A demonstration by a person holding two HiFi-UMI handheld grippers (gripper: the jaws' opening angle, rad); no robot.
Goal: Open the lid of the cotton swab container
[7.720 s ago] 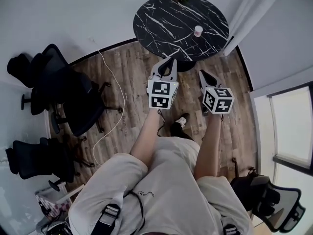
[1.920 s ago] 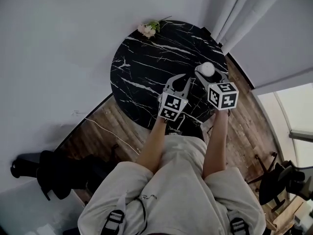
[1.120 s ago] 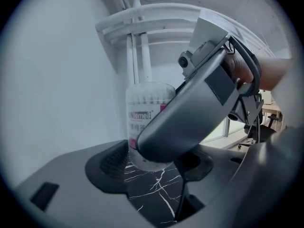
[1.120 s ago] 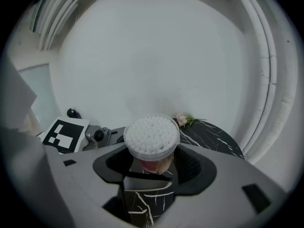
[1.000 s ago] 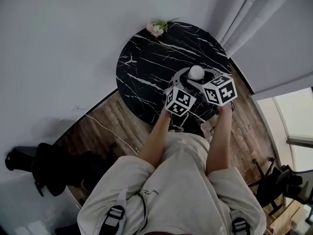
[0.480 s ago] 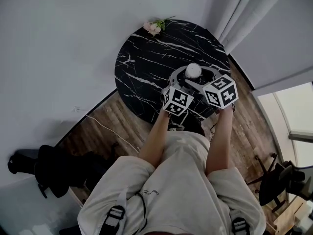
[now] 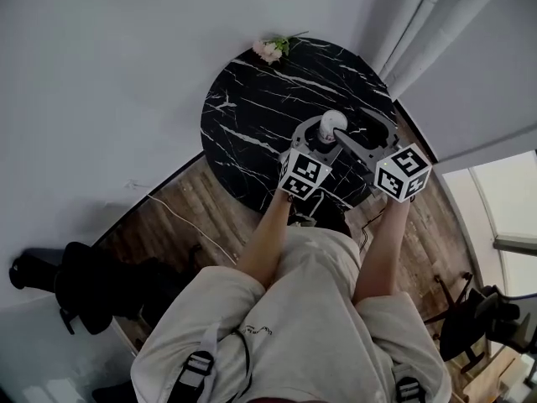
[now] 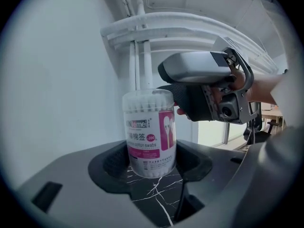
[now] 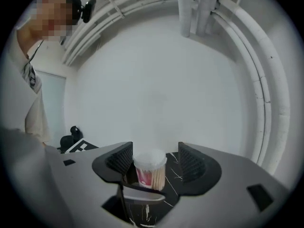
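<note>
Saw the right gripper (image 7: pixel 359 133) drawn back toward the person's right since half a second earlier, with its marker cube (image 7: pixel 403 172) lower and farther right in the head view. Found its jaws apart, the cotton swab container (image 8: pixel 149 132) upright in the gap beyond them with clear space on either side.

Found the left gripper (image 7: pixel 320 135) clamped low on that container, a pad pressed to each side near the base. Noted the container standing on the round black marble table (image 7: pixel 252 99), toward the near right part of the top. Noted its clear wall packed with cotton swabs (image 8: pixel 147 107) set on end, white tips up, above a pink and white label (image 8: pixel 151 139). Saw the translucent lid (image 8: pixel 148 98) seated on top, not opened. Saw, in the left gripper view, the right gripper's body level with the lid and just behind it to the right.

Noted pink flowers (image 7: pixel 270 50) at the table's far rim, well apart from the container. Noted pale curtains (image 7: pixel 419 19) at the right, a white cable (image 7: pixel 180 217) across the wooden floor (image 7: pixel 159 225), and a black office chair (image 7: pixel 71 280) at the lower left.
</note>
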